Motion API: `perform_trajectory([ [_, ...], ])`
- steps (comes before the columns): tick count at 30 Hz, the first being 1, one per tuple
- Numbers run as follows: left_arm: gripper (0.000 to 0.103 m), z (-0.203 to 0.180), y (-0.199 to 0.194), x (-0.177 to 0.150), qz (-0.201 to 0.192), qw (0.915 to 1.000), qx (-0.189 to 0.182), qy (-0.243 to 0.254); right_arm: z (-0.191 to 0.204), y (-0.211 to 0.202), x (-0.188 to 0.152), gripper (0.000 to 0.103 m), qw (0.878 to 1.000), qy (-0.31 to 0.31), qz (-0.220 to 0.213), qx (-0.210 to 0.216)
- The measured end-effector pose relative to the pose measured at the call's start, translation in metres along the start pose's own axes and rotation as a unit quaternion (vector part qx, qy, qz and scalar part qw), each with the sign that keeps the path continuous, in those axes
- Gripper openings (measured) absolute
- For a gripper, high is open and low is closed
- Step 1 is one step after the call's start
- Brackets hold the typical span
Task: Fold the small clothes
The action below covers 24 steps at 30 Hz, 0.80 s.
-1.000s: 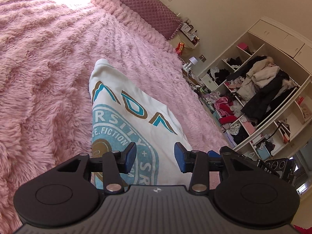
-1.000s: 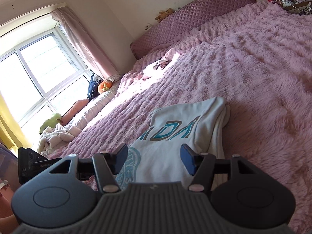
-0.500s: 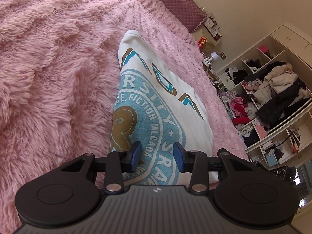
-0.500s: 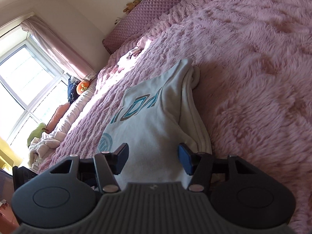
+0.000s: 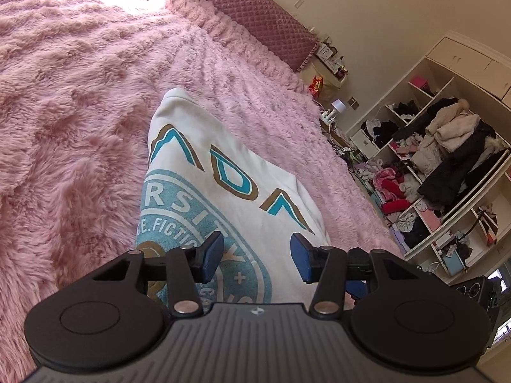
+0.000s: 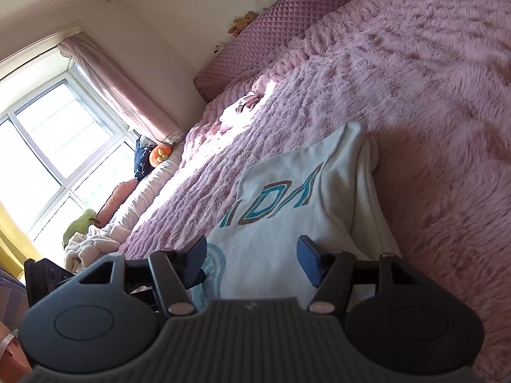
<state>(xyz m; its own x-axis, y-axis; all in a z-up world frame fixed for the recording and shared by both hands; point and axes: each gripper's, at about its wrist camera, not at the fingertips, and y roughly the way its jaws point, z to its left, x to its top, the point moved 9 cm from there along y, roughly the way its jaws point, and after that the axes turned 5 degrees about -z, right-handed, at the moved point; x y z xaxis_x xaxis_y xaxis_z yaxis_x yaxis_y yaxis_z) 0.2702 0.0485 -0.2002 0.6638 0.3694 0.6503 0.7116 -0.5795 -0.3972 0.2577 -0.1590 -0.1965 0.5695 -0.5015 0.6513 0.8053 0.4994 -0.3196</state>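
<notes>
Pink shag covers the whole bed (image 5: 80,102), and on it lies my one garment, a white shirt (image 5: 198,172) with a teal and brown print, already folded into a narrow block that runs away from me toward the quilted headboard (image 5: 255,9). I have the left gripper (image 5: 255,257) over the near end of the shirt, above the round teal badge, and the right gripper (image 6: 252,260) over the plain white side of the same end, next to the stacked layers at its right edge. What has just changed is the jaws: on both tools they closed a little half a second ago and have just been opening again, so they now stand roughly half to two-thirds apart with nothing pinched between them; the cloth shows through each gap, but the blue pads are clear of it. Compared with a second ago, both views have also swung and come back, and the shirt sits a touch larger and closer under each tool, so I read both hands as having settled lower onto the near hem. The shirt itself looks unmoved in shape and place. To me that means the lengthwise folds are done and I am lining up a fresh two-handed pinch on the near edge to carry it over toward the far end. The deep pile could snag in the jaws if I go in too low.
</notes>
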Motion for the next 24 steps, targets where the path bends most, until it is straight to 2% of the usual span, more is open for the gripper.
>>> perform_trajectory([
  [6,0.054,0.01,0.002,-0.006,0.006,0.9998,0.0,-0.02,-0.018,0.004,-0.009,0.054,1.0,0.022,0.003,-0.003],
  [10,0.055,-0.009,-0.012,0.006,-0.002,0.9996,0.027,-0.002,-0.007,-0.001,0.0,0.06,0.999,0.019,0.008,-0.028],
  [12,0.073,-0.021,-0.024,0.011,-0.005,0.9975,0.064,0.028,0.005,-0.011,0.01,0.063,0.998,-0.009,0.003,-0.067],
  [14,0.084,-0.035,-0.04,0.015,-0.014,0.9916,0.112,0.064,0.019,-0.023,0.018,0.072,0.994,-0.036,-0.009,-0.1],
  [16,0.086,-0.049,-0.057,0.014,-0.019,0.9821,0.159,0.098,0.037,-0.036,0.023,0.076,0.985,-0.085,-0.014,-0.148],
  [17,0.088,-0.055,-0.064,0.012,-0.016,0.9784,0.176,0.107,0.044,-0.042,0.023,0.081,0.977,-0.116,-0.012,-0.177],
  [19,0.088,-0.063,-0.077,0.006,-0.003,0.97,0.214,0.116,0.059,-0.054,0.019,0.082,0.955,-0.178,-0.006,-0.239],
  [21,0.088,-0.068,-0.087,-0.002,0.01,0.9628,0.243,0.117,0.07,-0.061,0.01,0.081,0.941,-0.212,0.012,-0.263],
  [24,0.088,-0.073,-0.1,-0.017,0.025,0.9559,0.267,0.119,0.085,-0.074,-0.013,0.081,0.938,-0.226,0.043,-0.259],
])
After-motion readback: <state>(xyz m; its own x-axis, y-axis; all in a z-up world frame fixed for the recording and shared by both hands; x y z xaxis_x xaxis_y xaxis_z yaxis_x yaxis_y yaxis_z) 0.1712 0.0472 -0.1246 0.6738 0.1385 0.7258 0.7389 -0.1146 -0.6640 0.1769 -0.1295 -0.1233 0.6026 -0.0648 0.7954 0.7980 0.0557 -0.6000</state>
